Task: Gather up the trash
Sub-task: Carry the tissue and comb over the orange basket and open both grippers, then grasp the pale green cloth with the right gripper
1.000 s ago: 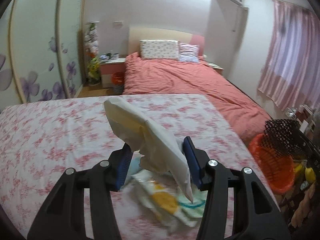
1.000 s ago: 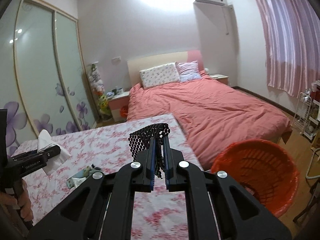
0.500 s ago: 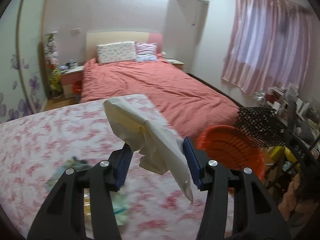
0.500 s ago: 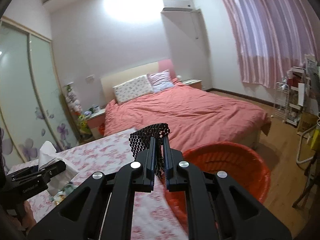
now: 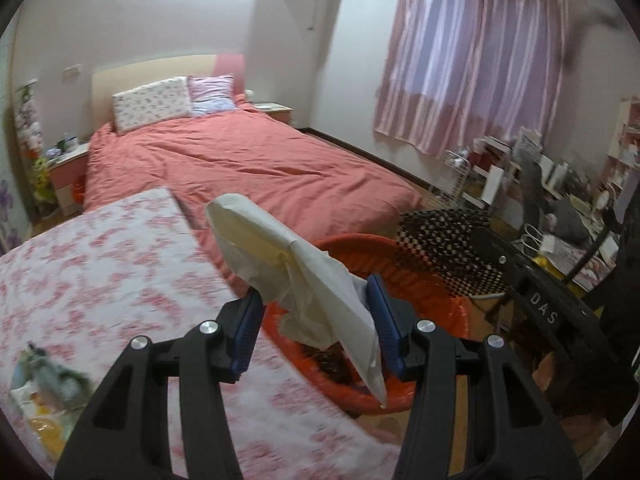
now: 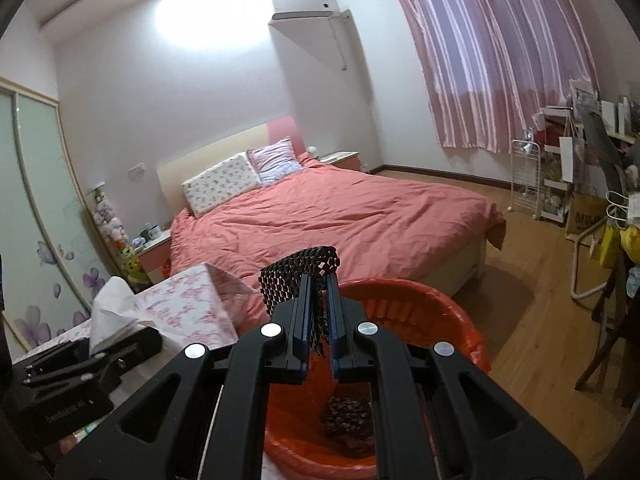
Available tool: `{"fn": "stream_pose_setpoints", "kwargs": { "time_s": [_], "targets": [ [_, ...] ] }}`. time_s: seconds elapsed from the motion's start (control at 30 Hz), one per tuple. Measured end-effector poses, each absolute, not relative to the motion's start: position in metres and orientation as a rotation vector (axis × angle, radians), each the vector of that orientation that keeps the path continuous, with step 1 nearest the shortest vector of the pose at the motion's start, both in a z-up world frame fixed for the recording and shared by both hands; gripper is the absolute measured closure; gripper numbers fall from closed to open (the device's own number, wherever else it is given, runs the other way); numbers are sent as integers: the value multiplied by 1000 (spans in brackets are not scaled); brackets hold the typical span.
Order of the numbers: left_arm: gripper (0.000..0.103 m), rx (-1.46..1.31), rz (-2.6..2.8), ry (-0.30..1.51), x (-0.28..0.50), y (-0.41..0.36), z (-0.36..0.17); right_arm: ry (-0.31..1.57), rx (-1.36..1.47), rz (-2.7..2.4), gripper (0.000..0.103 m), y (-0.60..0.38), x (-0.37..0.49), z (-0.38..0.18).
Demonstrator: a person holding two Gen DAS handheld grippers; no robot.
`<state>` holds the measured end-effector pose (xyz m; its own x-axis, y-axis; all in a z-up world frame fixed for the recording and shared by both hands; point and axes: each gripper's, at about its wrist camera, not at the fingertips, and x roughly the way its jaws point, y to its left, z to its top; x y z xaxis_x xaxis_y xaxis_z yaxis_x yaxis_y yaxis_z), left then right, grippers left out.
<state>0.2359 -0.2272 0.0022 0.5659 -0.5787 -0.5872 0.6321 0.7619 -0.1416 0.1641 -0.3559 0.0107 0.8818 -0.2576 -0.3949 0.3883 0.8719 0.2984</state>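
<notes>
Crumpled paper [image 5: 304,280]: a cream, creased sheet is being clamped between the blue ribbed pads of the left gripper [image 5: 316,320], whose jaws are standing about half apart on its bulk; a loose tail is dangling at 5 o'clock of the pads.
Black mesh piece [image 6: 300,280]: a soft, netted scrap is being pinched in the right gripper [image 6: 318,312], whose jaws are nearly closed on it.
Orange basin [image 6: 420,304]: a round, smooth plastic tub is being approached by both loads; dark scraps are already lying in its bottom.
Position: in the left wrist view the paper is being held over the basin's near rim, at 12 o'clock of the camera.
Risk, paper: light, springy sheet is judged likely to drift onto the floral tablecloth [image 5: 100,280] at 9 o'clock, or onto the floor, if released over the rim.
Risk, mesh: open netting is judged liable to snag on the ribbed pads and cling on release.
Risk, leftover: wrappers [image 5: 44,392] are lying at 8 o'clock on the cloth, not yet collected.
</notes>
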Motion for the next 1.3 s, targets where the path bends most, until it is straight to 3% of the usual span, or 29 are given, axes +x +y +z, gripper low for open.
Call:
{"fn": "stream_pose_setpoints", "kwargs": {
  "time_s": [0.2,0.3,0.37,0.47,0.53,0.73,1.3],
  "targets": [
    [49,121,-756,702,244,-270,-21,359,438,-369,95,-384,165,1],
    [44,139,-738,729,251,-282,-33,376,476,-360,95,-397,168,-7],
    [35,148,-714,752,256,-284,-41,406,509,-353,93,-405,172,-15],
    [34,156,-679,759,265,-266,-44,442,533,-351,81,-408,171,-25],
    [33,161,-645,766,270,-257,-48,451,530,-365,66,-405,168,-27],
    [33,155,-579,781,276,-232,-48,462,480,-388,50,-391,166,-20],
    [32,130,-446,760,267,-145,-33,499,379,-325,47,-347,175,0]
  ]
}}
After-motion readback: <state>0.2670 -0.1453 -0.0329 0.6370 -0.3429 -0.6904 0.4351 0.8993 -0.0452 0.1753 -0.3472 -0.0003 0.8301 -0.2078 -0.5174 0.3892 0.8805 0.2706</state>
